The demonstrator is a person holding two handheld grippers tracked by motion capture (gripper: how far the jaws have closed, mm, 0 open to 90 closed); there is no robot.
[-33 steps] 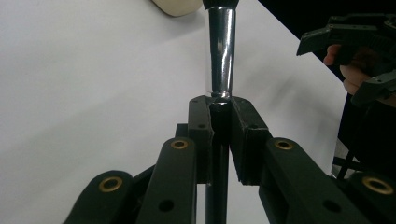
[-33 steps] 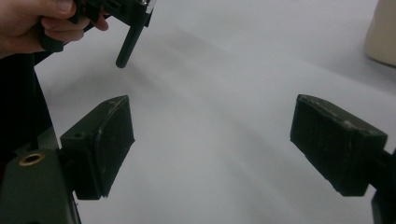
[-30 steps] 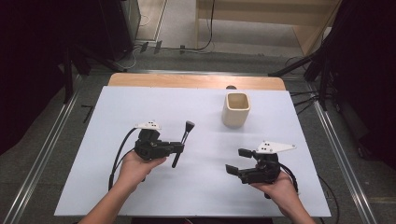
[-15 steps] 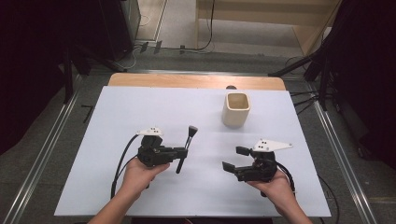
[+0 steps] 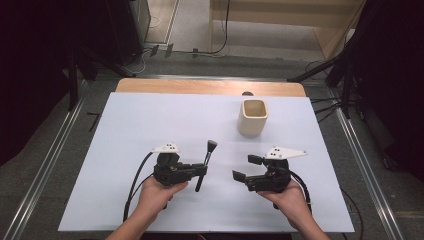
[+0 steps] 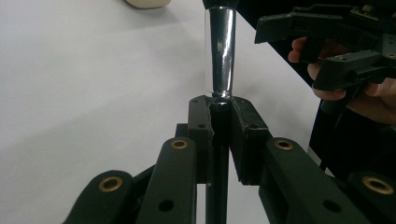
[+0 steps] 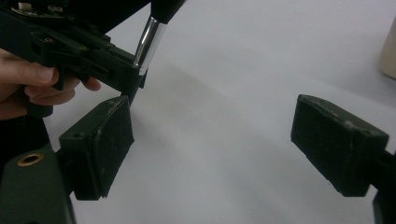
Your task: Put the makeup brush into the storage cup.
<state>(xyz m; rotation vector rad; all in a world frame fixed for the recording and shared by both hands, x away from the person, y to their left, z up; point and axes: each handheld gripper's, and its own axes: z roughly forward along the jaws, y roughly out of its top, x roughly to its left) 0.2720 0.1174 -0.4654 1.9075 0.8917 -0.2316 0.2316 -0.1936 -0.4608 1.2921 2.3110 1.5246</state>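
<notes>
Gripping a makeup brush (image 5: 206,162) by its handle above the bench (image 5: 125,130), the left gripper (image 5: 200,171) presents it toward the right gripper (image 5: 243,168), jaws wide and empty, near a cream cup (image 5: 253,117).

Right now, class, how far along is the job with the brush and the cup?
Done: the left gripper has its jaws shut on the brush, lifted off the table. In hand: the right gripper waits open nearby. Left: the brush is not yet in the cup.
</notes>
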